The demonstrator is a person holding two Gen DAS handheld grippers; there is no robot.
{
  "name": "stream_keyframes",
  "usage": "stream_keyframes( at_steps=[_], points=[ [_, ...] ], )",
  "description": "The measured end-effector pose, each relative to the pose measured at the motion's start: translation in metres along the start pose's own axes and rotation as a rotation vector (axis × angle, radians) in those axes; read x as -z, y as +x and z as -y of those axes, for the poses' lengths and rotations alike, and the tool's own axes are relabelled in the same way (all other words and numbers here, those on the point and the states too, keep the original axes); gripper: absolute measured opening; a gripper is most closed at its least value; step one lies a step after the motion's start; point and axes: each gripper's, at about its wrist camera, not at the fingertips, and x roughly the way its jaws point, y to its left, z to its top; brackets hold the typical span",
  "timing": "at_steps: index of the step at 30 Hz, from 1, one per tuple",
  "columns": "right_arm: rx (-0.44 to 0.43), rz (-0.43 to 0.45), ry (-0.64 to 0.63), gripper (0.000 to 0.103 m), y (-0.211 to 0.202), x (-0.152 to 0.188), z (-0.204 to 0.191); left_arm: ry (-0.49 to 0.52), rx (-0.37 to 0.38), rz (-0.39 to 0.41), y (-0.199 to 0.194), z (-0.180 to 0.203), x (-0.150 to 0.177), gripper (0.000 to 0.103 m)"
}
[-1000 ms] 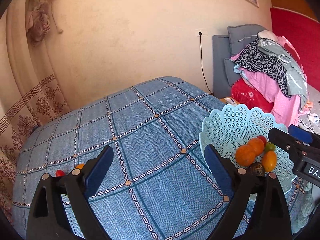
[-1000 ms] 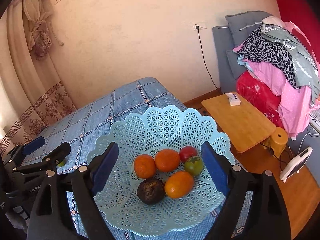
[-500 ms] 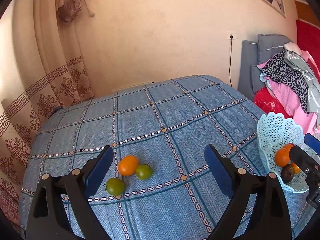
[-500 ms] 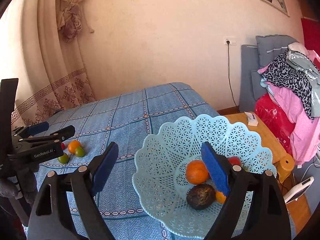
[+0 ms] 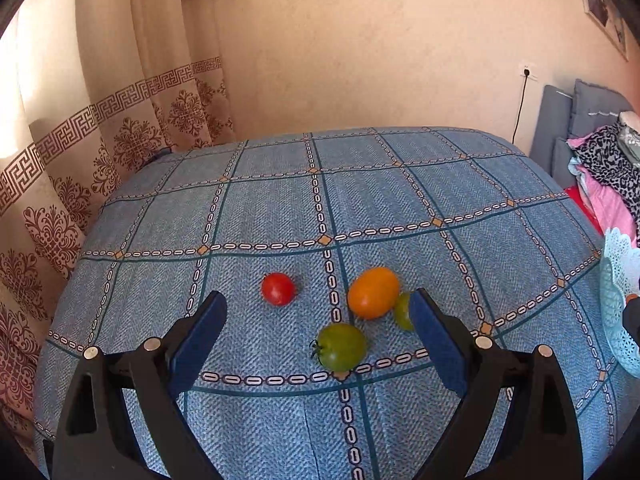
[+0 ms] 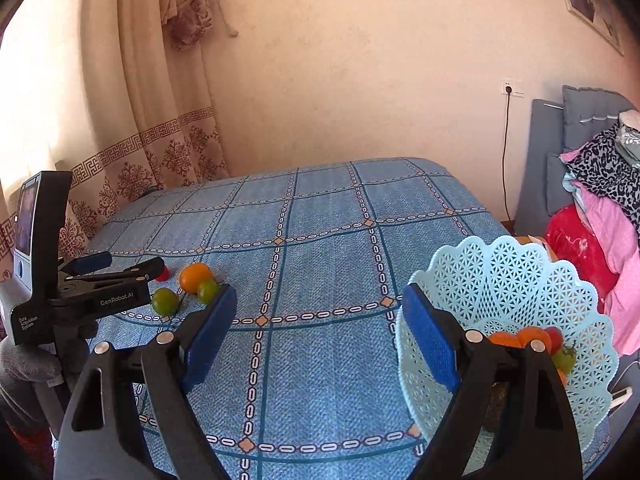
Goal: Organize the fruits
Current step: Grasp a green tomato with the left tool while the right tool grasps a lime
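The left gripper point(image 5: 318, 320) is spread wide over four fruits on the bed point(image 5: 280, 208): a red one point(image 5: 278, 289), an orange point(image 5: 373, 293) and two green ones point(image 5: 341, 347). The right gripper point(image 6: 316, 330) is spread too, beside the basket point(image 6: 520, 280) of fruit.

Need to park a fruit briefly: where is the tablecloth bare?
Bare: the middle stretch between the loose fruit group and the basket, and the far half toward the wall. Crowded: around the orange fruit, green tomato and red tomato, where the left gripper hovers.

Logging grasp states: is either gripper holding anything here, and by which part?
Nothing is held. The left gripper and the right gripper are both open and empty.
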Motion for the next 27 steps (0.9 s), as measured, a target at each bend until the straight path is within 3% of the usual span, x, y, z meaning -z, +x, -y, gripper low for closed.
stream_keyframes(
  at_steps=[7, 9, 14, 22, 24, 27],
  points=[
    [-0.018, -0.048, -0.044, 0.086, 0.025, 0.001, -0.019, -0.009, 0.033, -0.071, 0.028, -0.008, 0.011, 0.089],
    [-0.022, -0.061, -0.048, 0.086, 0.031, 0.001, -0.022, -0.021, 0.055, -0.096, 0.034, -0.011, 0.014, 0.081],
    [-0.038, -0.096, -0.045, 0.086, 0.046, 0.001, -0.026, -0.029, 0.104, -0.149, 0.048, -0.009, 0.023, 0.072],
    [-0.059, -0.132, -0.046, 0.086, 0.066, 0.001, -0.031, -0.013, 0.118, -0.153, 0.055, -0.004, 0.026, 0.049],
    [-0.066, -0.142, -0.045, 0.086, 0.07, 0.002, -0.033, -0.012, 0.14, -0.153, 0.052, -0.004, 0.024, 0.037],
    [-0.078, -0.15, -0.056, 0.086, 0.076, 0.002, -0.037, -0.001, 0.136, -0.145, 0.047, -0.004, 0.023, 0.037]
  ],
)
